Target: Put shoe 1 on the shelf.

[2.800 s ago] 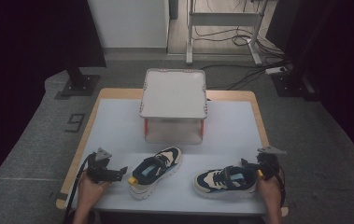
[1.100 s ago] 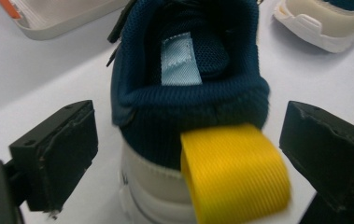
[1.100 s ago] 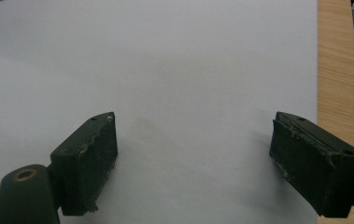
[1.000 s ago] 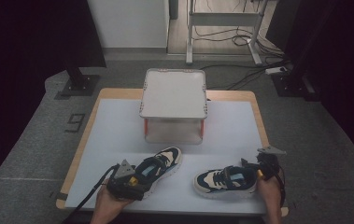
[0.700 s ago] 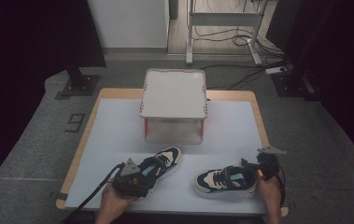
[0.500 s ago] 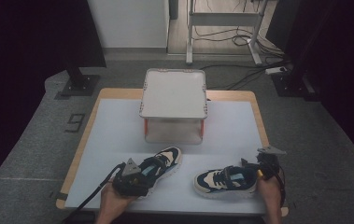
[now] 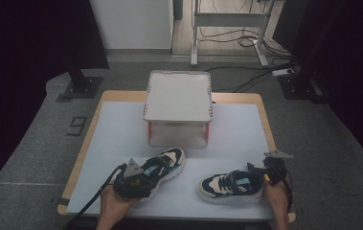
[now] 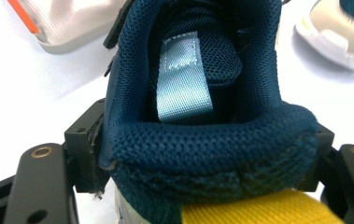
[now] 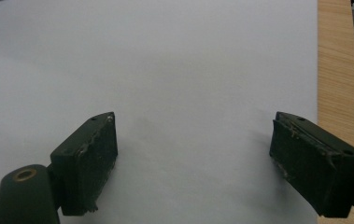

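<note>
**L claw on left sneaker heel, R claw idle**

L claw (image 7: 138, 181) sits at the heel of left sneaker (image 7: 162, 165), near front-left of worktop (image 7: 236, 129). Jaws have just been closing; in left gripper view heel collar (image 8: 212, 149) is between both jaws, pads pressing its sides, so pinching the heel. Right sneaker (image 7: 231, 184) lies on its sole at front-right, toe pointing left, apart from the left one. R claw (image 7: 265, 173) is just beside its heel, jaws spread, nothing between them, white worktop under them. Lidded box (image 7: 178, 96) stands behind the sneakers, mid-worktop.
</note>
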Demonstrator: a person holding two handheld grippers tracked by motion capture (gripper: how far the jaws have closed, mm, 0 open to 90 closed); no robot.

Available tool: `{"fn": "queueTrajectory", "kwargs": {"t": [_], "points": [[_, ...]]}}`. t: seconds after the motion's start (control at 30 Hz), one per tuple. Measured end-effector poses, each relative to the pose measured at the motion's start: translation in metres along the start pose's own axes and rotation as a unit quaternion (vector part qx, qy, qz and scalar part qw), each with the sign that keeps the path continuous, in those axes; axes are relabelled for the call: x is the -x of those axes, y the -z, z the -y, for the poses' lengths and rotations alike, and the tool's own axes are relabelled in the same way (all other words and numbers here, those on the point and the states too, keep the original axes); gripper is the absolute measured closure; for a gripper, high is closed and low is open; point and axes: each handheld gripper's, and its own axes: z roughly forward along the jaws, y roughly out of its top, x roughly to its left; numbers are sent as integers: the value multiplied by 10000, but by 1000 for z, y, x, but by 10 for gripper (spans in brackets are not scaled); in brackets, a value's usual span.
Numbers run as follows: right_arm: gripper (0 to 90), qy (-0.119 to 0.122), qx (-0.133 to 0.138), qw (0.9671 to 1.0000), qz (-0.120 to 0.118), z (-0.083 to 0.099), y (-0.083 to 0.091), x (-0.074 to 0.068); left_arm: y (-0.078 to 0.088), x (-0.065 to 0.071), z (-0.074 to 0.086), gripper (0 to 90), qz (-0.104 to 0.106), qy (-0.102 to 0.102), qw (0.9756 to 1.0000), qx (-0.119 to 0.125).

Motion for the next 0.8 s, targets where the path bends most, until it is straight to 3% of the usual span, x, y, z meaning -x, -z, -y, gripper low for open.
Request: {"fn": "queueTrajectory", "kwargs": {"t": [0.2, 0.33, 0.37, 0.57, 0.8], "points": [[143, 2, 0, 10000, -1, 0, 0, 0, 5, -9, -15, 250, -261, 258, 9992, 159], [144, 0, 0, 10000, 0, 0, 0, 0, 4, -14, -22, 249, -361, 326, 9986, 190], [143, 1, 1, 10000, 0, 0, 0, 0, 1, -18, -28, 249, -484, 355, 9980, 190], [143, 3, 0, 10000, -2, 0, 0, 0, -9, -30, -39, 249, -743, 530, 9955, 243], [143, 2, 1, 10000, -2, 0, 0, 0, -23, -36, -51, 249, -850, 758, 9931, 279]]}}
